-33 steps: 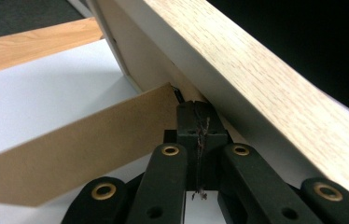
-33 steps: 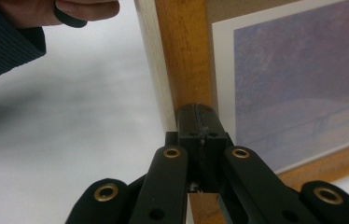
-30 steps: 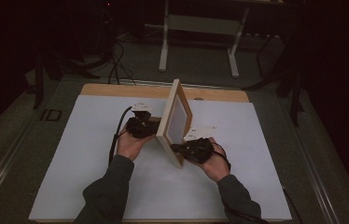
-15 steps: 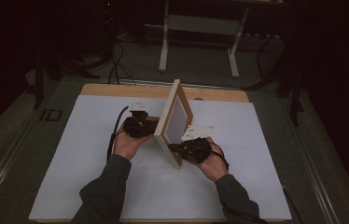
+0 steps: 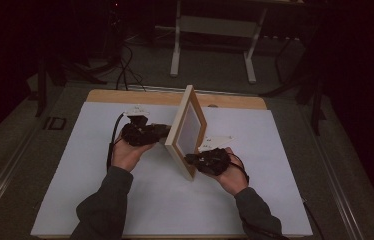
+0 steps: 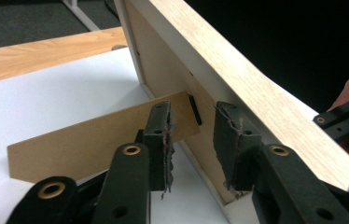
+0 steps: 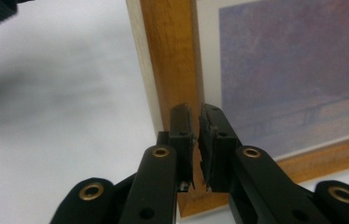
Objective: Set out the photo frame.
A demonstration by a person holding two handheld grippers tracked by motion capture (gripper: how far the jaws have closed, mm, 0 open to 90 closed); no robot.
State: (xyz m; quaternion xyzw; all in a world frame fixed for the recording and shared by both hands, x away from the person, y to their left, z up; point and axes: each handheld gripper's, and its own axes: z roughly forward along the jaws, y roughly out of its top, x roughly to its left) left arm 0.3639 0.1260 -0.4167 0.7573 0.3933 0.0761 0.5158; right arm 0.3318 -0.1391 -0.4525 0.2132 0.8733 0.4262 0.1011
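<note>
Left tongs [image 5: 162,132] at the back of the frame [image 5: 190,125], jaws well apart, just lately opening, gripping nothing. Seen in the left gripper view [image 6: 193,135]: strut [image 6: 79,144] swung out from the backing, its hinged end in the gap between the jaws, neither pad pressing on it.

Frame upright near the middle of the sheet [image 5: 90,190], leaning slightly, propped on that strut and on its lower edge.

Right tongs [image 5: 189,159] at the near lower corner of the frame, on the print side. Jaws [image 7: 197,135] parted by only a sliver, just now easing open, nothing visibly pinched, tips against the wooden rail [image 7: 172,60] beside the print [image 7: 294,74].

Judged from this: strut unfolded and frame set standing, so the main work likely done. Left to do: drawing both tongs clear without tipping it. Cannot tell yet whether it stands steady unaided.

White sheet over a wooden table [image 5: 125,96], bare apart from the frame and hands. Grey floor around, cables [image 5: 122,65] at the back left, pale desk legs [image 5: 177,45] behind, room otherwise dark.
</note>
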